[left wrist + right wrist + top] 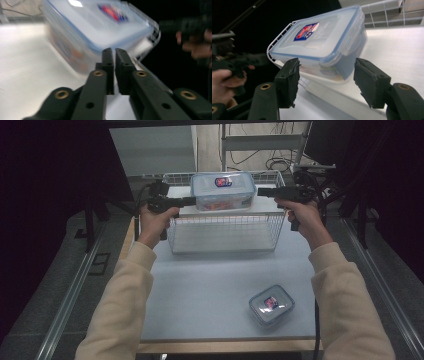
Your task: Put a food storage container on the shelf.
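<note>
A clear plastic box (223, 191) with a blue-rimmed lid and a red and blue label sits on a white board (265, 207) laid across the top of a wire basket (225, 234), at the far end of the surface (210, 290). Something orange shows through its wall.

The left tool (190, 200) lies level at the box's left end, its tip touching or just short of the wall; the high view does not settle which. In the left tool view its jaws (115, 53) stand pressed together with only a thin slit between them and nothing in it, and the blurred box lies just past their tips.

The right tool (262, 192) points at the box's right end from the opposite side, its tip just beside the lid's rim. In the right tool view its jaws (327, 72) stand wide apart, empty, and the near corner of the box sits beyond the gap between them, not touched by either pad.

A smaller lidded box (271, 304) with the same label lies well apart from both tools, on the near right part of the surface.
</note>
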The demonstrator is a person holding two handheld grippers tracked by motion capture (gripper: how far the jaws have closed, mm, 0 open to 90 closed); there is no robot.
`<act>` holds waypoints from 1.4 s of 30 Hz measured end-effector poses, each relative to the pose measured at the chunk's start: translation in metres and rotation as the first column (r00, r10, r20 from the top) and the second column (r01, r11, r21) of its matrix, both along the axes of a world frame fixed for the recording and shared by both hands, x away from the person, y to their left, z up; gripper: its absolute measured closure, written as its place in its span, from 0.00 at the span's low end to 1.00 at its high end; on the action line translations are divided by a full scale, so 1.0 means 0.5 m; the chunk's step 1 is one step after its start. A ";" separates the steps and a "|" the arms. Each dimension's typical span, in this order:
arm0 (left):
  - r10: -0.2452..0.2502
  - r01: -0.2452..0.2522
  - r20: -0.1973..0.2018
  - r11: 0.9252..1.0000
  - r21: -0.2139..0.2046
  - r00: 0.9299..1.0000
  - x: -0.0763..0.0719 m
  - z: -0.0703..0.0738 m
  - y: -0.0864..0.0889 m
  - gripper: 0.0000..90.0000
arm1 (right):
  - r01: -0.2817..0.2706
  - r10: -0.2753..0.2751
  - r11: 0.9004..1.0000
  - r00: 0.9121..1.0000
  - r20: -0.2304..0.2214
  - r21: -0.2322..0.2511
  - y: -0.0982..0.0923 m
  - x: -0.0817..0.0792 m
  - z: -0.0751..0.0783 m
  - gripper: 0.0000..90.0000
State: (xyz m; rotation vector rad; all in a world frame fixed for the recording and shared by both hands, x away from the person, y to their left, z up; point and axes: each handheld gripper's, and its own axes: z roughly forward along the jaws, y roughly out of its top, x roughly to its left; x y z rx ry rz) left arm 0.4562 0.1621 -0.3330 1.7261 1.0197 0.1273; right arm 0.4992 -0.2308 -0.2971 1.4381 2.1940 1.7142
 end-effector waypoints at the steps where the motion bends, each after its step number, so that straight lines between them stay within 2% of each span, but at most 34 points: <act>1: -0.002 0.002 -0.007 1.000 0.007 1.000 0.002 -0.007 -0.008 0.99 | 0.003 -0.003 1.000 1.000 -0.001 -0.002 -0.003 -0.002 -0.003 0.41; 4: 0.000 0.001 -0.025 0.999 0.043 1.000 0.014 -0.023 -0.025 0.99 | 0.006 -0.006 1.000 1.000 -0.005 -0.006 -0.009 -0.004 -0.010 0.41; 6: 0.021 -0.019 -0.043 0.998 0.055 0.999 0.026 -0.030 -0.028 0.99 | 0.004 -0.004 1.000 1.000 -0.009 -0.013 -0.010 -0.005 -0.014 0.41; 12: 0.025 -0.024 -0.065 1.000 0.019 0.998 0.043 -0.038 -0.023 0.99 | -0.009 0.009 0.999 1.000 -0.018 -0.031 -0.015 -0.006 -0.020 0.40; 21: 0.030 -0.028 -0.058 0.999 0.037 0.998 0.028 -0.040 -0.021 0.99 | -0.004 0.004 0.999 1.000 -0.015 -0.036 -0.026 -0.012 -0.033 0.39; 27: 0.028 -0.026 -0.041 0.999 0.039 0.999 -0.002 -0.031 -0.004 0.99 | -0.019 0.019 0.999 1.000 -0.006 -0.050 -0.030 -0.025 -0.030 0.38; 33: 0.025 -0.025 -0.021 1.000 -0.005 0.999 -0.046 -0.035 0.019 0.98 | -0.040 0.041 0.997 0.999 0.011 -0.064 -0.034 -0.050 -0.039 0.38; 36: 0.029 -0.029 -0.012 0.999 -0.028 1.000 -0.074 -0.044 0.028 0.98 | -0.055 0.058 0.995 0.998 0.028 -0.084 -0.037 -0.069 -0.052 0.37; 38: 0.035 -0.036 -0.016 0.999 -0.016 0.999 -0.094 -0.054 0.031 0.97 | -0.066 0.069 0.994 0.997 0.035 -0.088 -0.041 -0.086 -0.061 0.37; 39: 0.036 -0.036 -0.021 0.999 -0.010 0.999 -0.104 -0.061 0.032 0.97 | -0.072 0.076 0.994 0.996 0.038 -0.087 -0.044 -0.095 -0.066 0.36; 42: 0.030 -0.031 -0.034 0.999 -0.027 0.999 -0.131 -0.087 0.038 0.97 | -0.089 0.092 0.993 0.995 0.031 -0.071 -0.054 -0.121 -0.086 0.35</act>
